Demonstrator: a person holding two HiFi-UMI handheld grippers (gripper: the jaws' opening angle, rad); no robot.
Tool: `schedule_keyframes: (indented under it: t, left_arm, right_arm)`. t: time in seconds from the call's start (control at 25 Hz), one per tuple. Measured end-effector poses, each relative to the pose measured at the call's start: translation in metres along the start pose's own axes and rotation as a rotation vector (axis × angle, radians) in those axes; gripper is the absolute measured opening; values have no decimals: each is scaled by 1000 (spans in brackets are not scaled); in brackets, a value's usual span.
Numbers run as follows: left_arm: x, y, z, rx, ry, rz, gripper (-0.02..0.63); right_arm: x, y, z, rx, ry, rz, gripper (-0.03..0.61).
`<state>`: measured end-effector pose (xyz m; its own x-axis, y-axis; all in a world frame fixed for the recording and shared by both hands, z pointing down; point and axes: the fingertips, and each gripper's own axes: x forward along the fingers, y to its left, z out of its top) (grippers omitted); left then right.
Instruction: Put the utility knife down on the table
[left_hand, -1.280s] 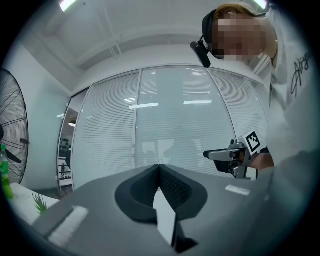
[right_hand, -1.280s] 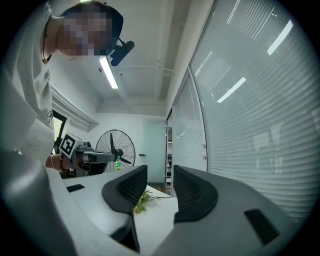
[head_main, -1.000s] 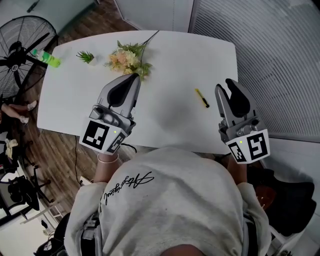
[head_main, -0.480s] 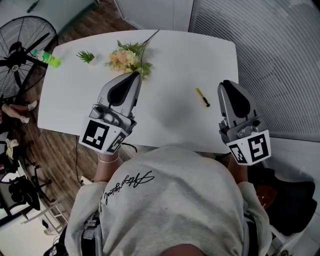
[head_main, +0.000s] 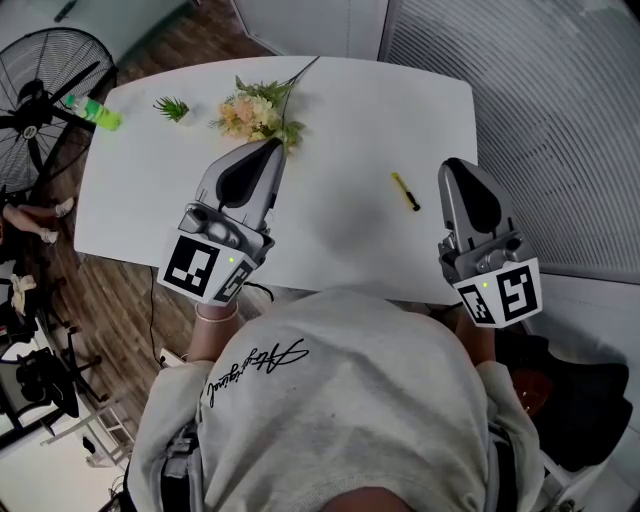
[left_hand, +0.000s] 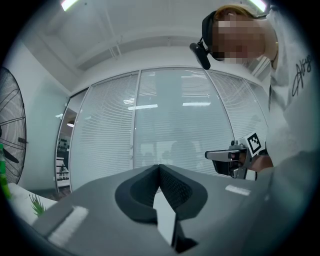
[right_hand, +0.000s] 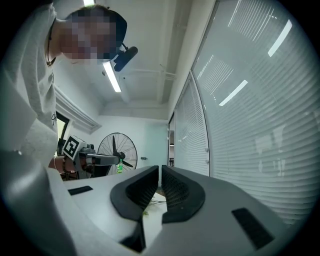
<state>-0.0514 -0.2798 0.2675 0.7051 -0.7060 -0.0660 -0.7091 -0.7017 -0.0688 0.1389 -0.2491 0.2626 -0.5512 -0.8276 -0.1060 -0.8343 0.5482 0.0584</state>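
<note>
A slim yellow utility knife (head_main: 404, 193) lies flat on the white table (head_main: 350, 110), right of centre, with nothing touching it. My right gripper (head_main: 458, 165) hovers just to the knife's right, clear of it. Its jaws have just been closing with nothing between them, and in the right gripper view the right gripper (right_hand: 160, 168) is shut and empty. My left gripper (head_main: 272, 148) is held over the table's middle left, next to the flowers, shut and empty. The left gripper view shows the left gripper (left_hand: 159, 166) with its tips touching.
A bunch of artificial flowers (head_main: 255, 115), a small green plant (head_main: 172, 109) and a green bottle (head_main: 95, 113) sit along the table's far left. A floor fan (head_main: 45, 80) stands left of the table. Window blinds (head_main: 540, 110) run along the right.
The right gripper's jaws have gone from apart to together, with nothing caught between them. The knife, the left gripper and both hands have stayed where they were.
</note>
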Motion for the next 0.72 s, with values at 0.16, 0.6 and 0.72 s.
schedule_keyframes:
  t: [0.16,0.6,0.72]
  left_arm:
    - [-1,-1,0,3,2,-2,-2]
    - [-3,-5,7,-4,-12,-15,-2]
    - [-4,-7,7,-8,-13,-16,-2]
  right_arm:
    - [-2,0,2,6,-8,-2,9]
    - [-4,4,6,19,-13,5,3]
    - [-5,5,7,10,-10,7,3]
